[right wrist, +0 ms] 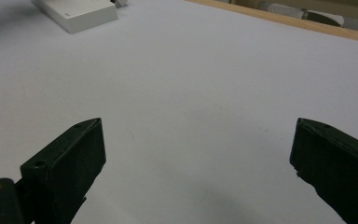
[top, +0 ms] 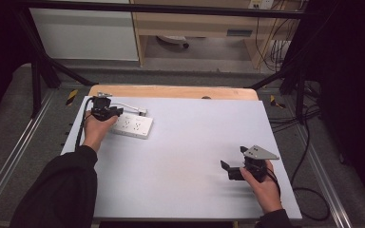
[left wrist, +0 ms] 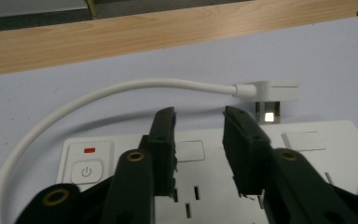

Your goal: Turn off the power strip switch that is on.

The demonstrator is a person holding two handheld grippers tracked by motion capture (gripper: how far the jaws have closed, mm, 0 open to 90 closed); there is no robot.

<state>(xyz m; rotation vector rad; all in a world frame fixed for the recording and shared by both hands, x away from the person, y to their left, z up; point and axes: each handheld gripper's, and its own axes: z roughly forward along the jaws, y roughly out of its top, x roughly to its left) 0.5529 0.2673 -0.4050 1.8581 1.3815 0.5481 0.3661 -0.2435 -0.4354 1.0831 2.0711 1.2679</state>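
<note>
A white power strip [top: 132, 126] lies at the far left of the table [top: 190, 156], directly under the left gripper [top: 105, 112]. Its fingers [left wrist: 164, 135] stand partly apart above the sockets, clamping nothing. The strip's white cable [left wrist: 74, 105] loops round to a flat plug [left wrist: 272, 91] lying just beyond the fingers. The right gripper [top: 235, 164] hovers at the near right, well apart from the strip, fingers [right wrist: 72, 161] wide open and empty. The table is pale grey with a wooden far edge; grey floor surrounds it. The strip has a power button [left wrist: 86, 171] beneath a red mark.
</note>
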